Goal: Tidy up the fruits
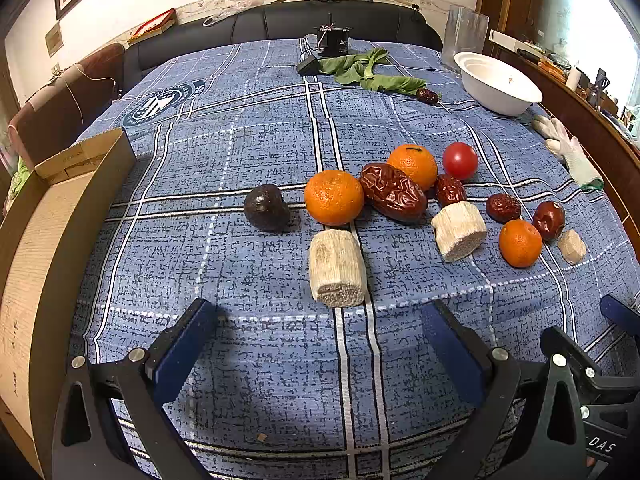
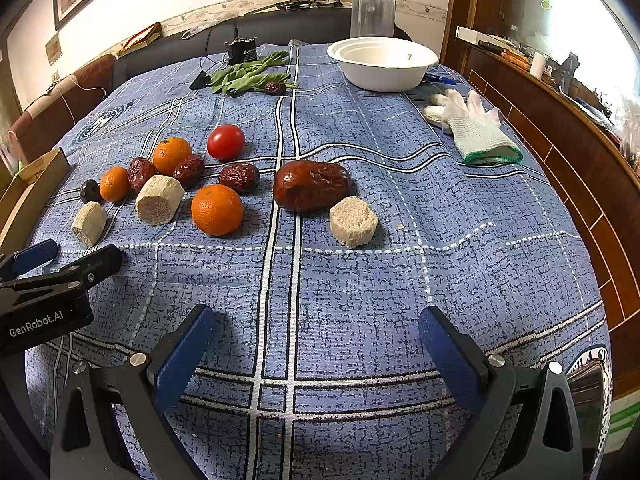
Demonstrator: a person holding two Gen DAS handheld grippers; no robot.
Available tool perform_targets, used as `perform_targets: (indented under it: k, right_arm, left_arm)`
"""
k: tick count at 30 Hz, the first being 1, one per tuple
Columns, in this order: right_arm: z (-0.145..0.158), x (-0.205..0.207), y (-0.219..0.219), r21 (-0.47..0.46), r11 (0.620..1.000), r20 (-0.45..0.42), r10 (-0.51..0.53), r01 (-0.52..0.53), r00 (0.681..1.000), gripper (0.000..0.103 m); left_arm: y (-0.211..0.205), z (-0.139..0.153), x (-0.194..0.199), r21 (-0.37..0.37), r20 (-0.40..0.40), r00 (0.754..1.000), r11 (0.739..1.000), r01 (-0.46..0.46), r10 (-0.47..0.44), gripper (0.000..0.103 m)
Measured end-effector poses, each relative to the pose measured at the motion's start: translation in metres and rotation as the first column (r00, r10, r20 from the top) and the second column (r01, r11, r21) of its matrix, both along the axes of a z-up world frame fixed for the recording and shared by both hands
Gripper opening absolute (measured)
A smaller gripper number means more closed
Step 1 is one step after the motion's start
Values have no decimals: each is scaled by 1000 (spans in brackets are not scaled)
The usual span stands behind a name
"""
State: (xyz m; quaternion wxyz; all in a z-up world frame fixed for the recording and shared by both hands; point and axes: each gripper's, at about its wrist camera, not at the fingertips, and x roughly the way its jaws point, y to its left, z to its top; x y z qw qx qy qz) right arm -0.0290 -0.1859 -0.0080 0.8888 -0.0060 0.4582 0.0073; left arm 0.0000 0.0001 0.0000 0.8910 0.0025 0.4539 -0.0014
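From the left wrist camera, the left gripper hangs low over the blue plaid tablecloth with its blue-padded jaws wide apart and nothing between them. Just ahead of the jaws lies a pale corn-cob chunk. Behind it sits an orange, touching a big wrinkled red date, with a dark round fruit off to the left. Farther right there is a second orange, a red tomato, another cob chunk, a third orange and several smaller dates. A white bowl stands at the far right of the table, near leafy greens. A cardboard box stands at the left edge. The tip of the right gripper pokes in at the lower right.

From the right wrist camera, the right gripper also hovers with jaws spread open and empty. A large glossy date lies ahead, touching a small cob piece. The cluster of oranges, dates and the tomato spreads to the left, well apart from the bowl at the far end. A white glove lies on the right side of the cloth. The left gripper shows at the left edge.
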Motion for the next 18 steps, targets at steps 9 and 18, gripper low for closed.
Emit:
perform_targets:
  k: [9, 18]
  right_arm:
    - [-1, 1, 0, 0, 1000, 0, 0, 0, 1000, 103]
    - [1, 4, -1, 6, 1000, -23, -12, 12, 1000, 103]
  left_arm:
    - [0, 0, 0, 0, 0, 1000, 1000, -2, 2, 103]
    - [-1, -4, 6, 0, -53, 997, 998, 61, -61, 103]
